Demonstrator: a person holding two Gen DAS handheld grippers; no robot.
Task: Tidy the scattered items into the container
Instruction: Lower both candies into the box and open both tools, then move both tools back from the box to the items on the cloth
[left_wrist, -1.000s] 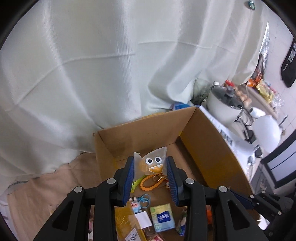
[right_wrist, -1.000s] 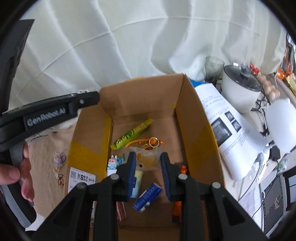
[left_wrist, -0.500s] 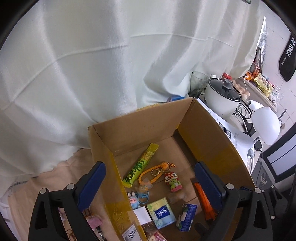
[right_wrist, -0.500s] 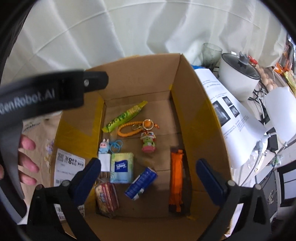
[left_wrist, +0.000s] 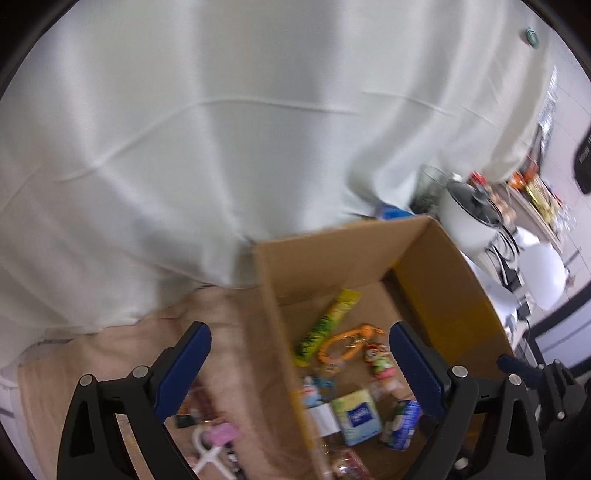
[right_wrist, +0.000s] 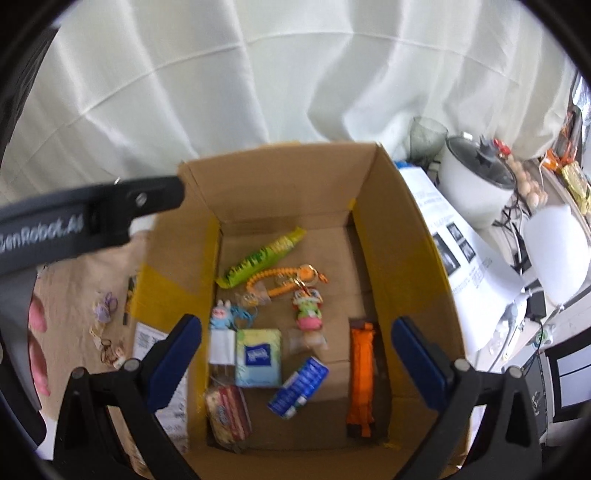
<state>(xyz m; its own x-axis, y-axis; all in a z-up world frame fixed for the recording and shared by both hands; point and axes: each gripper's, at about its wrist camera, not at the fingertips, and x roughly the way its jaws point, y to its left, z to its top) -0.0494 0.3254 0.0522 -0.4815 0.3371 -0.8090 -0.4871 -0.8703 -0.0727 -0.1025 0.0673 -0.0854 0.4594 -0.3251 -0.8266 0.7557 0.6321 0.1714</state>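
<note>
Now both grippers hang over the cardboard box (right_wrist: 373, 192) with nothing in them. The right gripper (right_wrist: 295, 363) has its fingers (right_wrist: 177, 350) spread wide, having just opened, and only the box floor shows between them. The left gripper (left_wrist: 297, 367) is likewise wide, jaws just opened, straddling the left box wall; its view is motion-blurred.

Contents lie loose on the box floor, probably dropped rather than arranged: green snack bar (right_wrist: 264, 256) toward the far wall, orange bead strap (right_wrist: 280, 278) beside it, a small clear pouch (right_wrist: 255, 295) just below the strap, lion-dance charm (right_wrist: 308, 306), blue bunny charm (right_wrist: 221, 315), tissue pack (right_wrist: 258, 358), blue packet (right_wrist: 299, 382), orange bar (right_wrist: 362, 376) along the right wall, biscuit pack (right_wrist: 229, 413) in the near-left corner. Judgement: the wide jaws fit a release just completed.

Still outside, on the tan cloth (right_wrist: 74, 295) covering the bench left of the box: hair ties and small trinkets (right_wrist: 105, 310), and a pink item (left_wrist: 221, 434), too blurred to name. So the task is unfinished.

Surroundings: white draped sheet (right_wrist: 258, 74) as backdrop; to the right a rice cooker (right_wrist: 476, 184), a glass (right_wrist: 426, 134), printed sheets (right_wrist: 454, 243), cables and a white rounded appliance (right_wrist: 554, 251). Fingertips of a hand (right_wrist: 37, 332) show at the left edge of the right view.
</note>
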